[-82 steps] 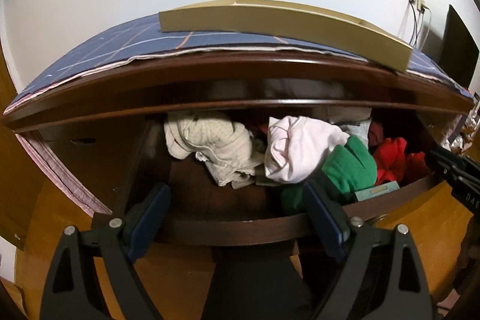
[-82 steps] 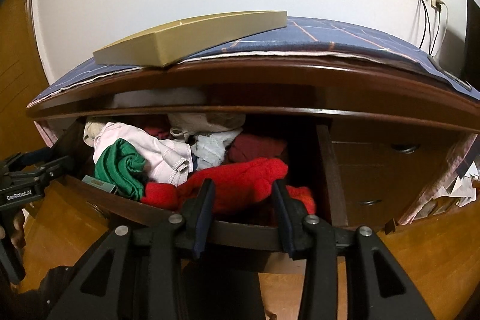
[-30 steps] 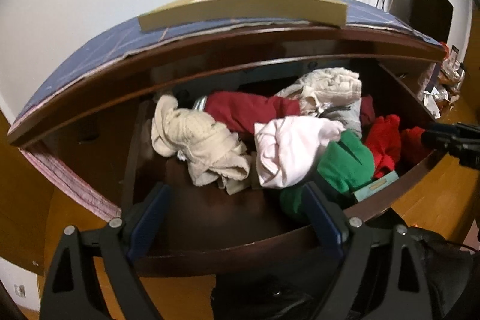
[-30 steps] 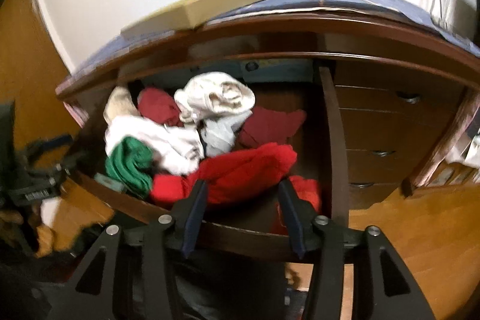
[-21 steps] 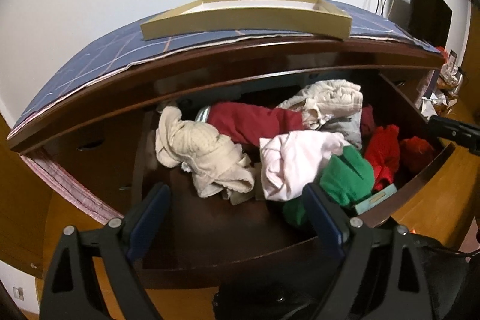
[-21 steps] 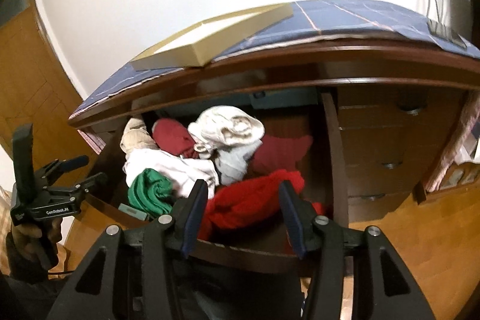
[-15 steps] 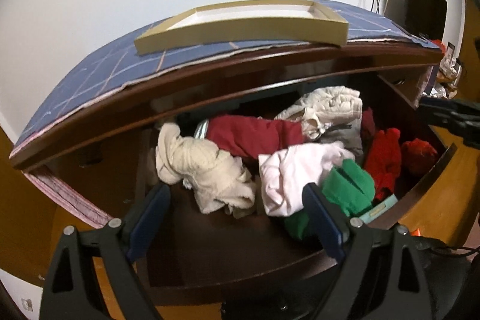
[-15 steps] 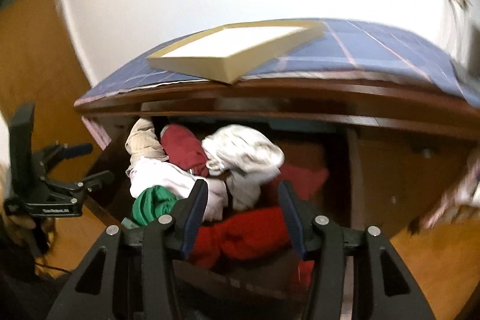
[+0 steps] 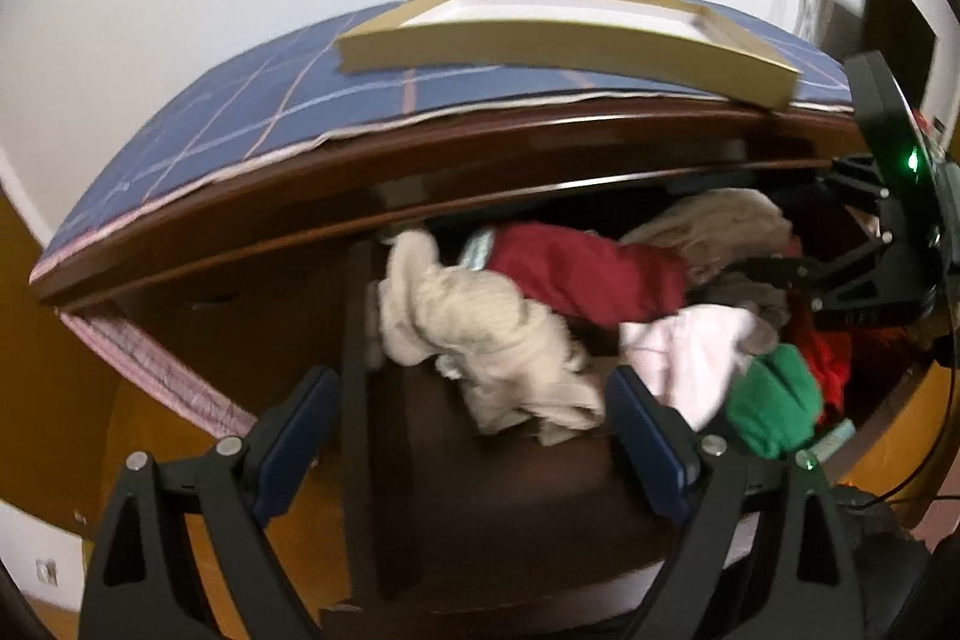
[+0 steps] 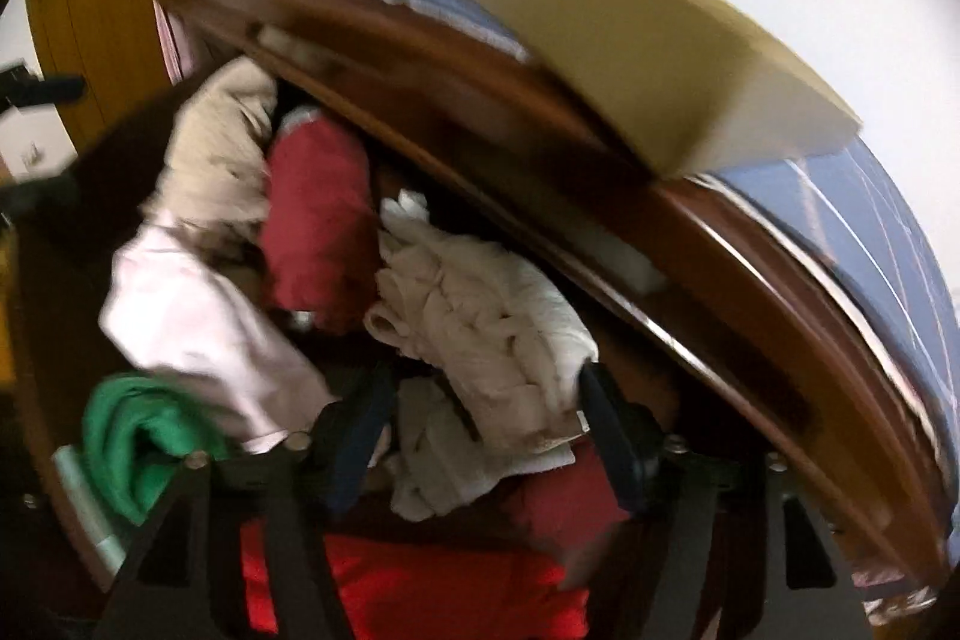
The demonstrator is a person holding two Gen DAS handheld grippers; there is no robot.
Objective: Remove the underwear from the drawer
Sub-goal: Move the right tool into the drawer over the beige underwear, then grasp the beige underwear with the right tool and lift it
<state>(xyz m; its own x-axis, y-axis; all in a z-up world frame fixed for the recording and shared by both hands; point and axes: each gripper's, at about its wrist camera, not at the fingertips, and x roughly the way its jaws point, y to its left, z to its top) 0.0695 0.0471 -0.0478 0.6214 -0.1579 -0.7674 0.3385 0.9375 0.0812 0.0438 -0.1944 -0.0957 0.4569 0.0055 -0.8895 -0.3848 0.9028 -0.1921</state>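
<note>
Wooden drawer (image 9: 630, 550) stands pulled out and full of crumpled clothes, so the opening step looks done; nothing has been lifted out yet. In the left wrist view a beige bundle (image 9: 480, 334) lies at the left of the heap, a dark red piece (image 9: 594, 274) behind it, a pink piece (image 9: 696, 352) and a green one (image 9: 774, 406) toward the right. Which of these counts as underwear I cannot tell for sure; the pale cream bundle (image 10: 486, 328) in the right wrist view seems the likely pick.

The right gripper (image 10: 480, 430) is low over the heap and rolled over; its jaws have just been opening, and the cream bundle lies between them. The picture is blurred, but the pads do not seem to press on the cloth, so I judge it released and about to grasp. The left gripper (image 9: 474, 430) hangs in front of the drawer with jaws spread wide and nothing held, the beige bundle beyond its tips.

Left to do, as I judge it: close on the cloth, raise it clear of the dresser top's (image 9: 540, 142) overhang, and bring it out. A snag risk is neighbouring cloth dragging along.
</note>
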